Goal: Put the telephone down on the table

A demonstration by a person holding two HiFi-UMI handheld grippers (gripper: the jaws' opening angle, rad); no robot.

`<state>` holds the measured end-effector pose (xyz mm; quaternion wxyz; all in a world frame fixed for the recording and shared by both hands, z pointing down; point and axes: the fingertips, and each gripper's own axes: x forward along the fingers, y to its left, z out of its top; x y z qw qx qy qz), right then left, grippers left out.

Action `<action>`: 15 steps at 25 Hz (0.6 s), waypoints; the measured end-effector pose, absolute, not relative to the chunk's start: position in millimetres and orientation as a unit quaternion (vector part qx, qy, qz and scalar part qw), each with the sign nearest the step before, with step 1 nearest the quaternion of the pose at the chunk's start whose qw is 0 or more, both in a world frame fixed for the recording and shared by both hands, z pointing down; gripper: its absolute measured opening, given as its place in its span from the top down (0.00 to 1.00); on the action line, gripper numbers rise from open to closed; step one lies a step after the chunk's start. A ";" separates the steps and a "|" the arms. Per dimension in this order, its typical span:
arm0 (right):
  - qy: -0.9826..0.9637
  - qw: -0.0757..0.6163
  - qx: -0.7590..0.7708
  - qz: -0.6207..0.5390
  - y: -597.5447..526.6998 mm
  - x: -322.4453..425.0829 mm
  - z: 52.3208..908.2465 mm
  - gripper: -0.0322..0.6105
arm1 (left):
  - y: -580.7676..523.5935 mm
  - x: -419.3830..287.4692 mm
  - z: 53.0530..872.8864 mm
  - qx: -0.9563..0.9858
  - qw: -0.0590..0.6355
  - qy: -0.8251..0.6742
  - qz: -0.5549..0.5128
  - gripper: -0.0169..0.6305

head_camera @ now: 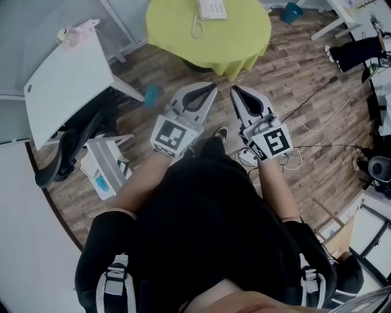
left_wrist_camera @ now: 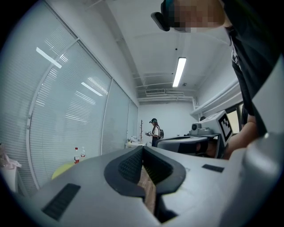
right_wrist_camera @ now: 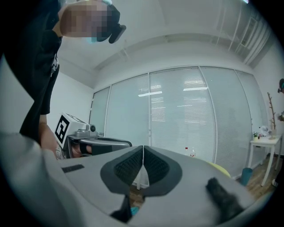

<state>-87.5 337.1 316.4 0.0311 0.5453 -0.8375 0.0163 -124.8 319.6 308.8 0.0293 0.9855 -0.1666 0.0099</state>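
Telephone point(head_camera: 211, 8): white, corded, sits on the round worktop point(head_camera: 238, 43) with a yellow-green cloth. Left gripper point(head_camera: 212, 87) and right gripper point(head_camera: 234, 89) are clenched and empty, side by side over the plank floor point(head_camera: 305, 177). Loose cables point(head_camera: 317, 125) right; white desk point(head_camera: 67, 79) and black chair point(head_camera: 67, 147) left.

A black short-sleeved top point(head_camera: 201, 208) covered the person — the left gripper point(head_camera: 210, 88) and right gripper point(head_camera: 236, 90) were pale grey, with black-and-white marker cubes point(head_camera: 173, 136).

White corded telephone point(head_camera: 211, 8) on round table under yellow-green cloth point(head_camera: 244, 43), top of frame (phone partly cut off by edge). Nearer, over wood-plank floor point(head_camera: 311, 177): left gripper point(head_camera: 211, 88), right gripper point(head_camera: 236, 90), side by side, jaws together, empty.
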 end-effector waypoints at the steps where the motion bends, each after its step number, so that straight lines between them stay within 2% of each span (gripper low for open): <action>1: -0.839 0.030 0.543 0.016 331.3 -81.5 316.3 0.92 | 314.7 -118.8 309.1 0.985 0.027 -0.168 0.011 0.95; 15: -0.857 0.017 0.515 0.012 274.7 18.2 312.2 0.92 | 262.1 -19.7 312.4 0.981 0.027 -0.192 0.021 0.95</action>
